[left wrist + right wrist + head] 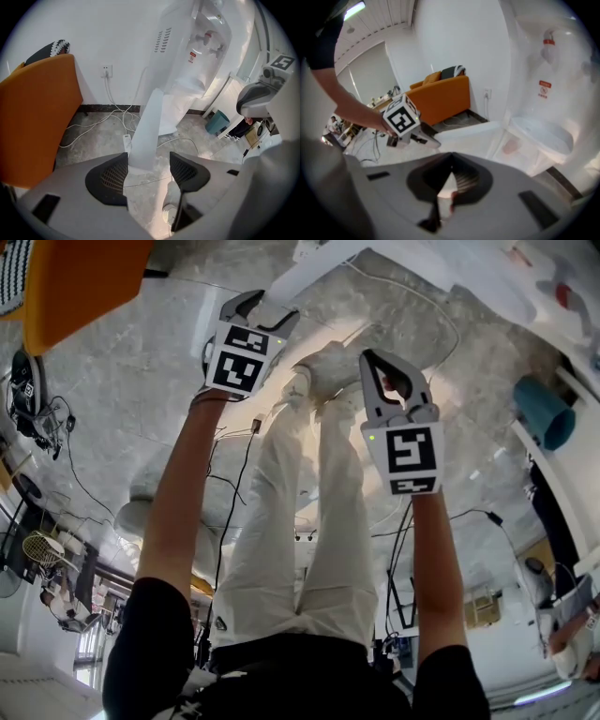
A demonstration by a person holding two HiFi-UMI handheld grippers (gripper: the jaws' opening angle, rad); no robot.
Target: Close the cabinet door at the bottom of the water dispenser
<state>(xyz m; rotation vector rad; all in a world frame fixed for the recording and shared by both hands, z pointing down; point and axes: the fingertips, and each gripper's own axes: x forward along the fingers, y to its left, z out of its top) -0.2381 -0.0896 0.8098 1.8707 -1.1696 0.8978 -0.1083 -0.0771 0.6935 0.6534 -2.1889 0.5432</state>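
our left tongs (149, 171) are spread wide, and the free edge of the cabinet door (147, 126) runs up between the jaws toward twelve o'clock. we cannot quite tell whether either pad touches it. our right tongs (449, 177) are pressed together with nothing in them. the door stands open from the foot of the water dispenser (197, 51) at one o'clock. an orange chair (37, 117) sits at nine o'clock and a teal bin (217, 123) at three.

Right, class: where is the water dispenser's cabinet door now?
In the left gripper view the cabinet door stands open, edge-on, reaching from the water dispenser to between the parted jaws of the left gripper, right of the orange sofa.
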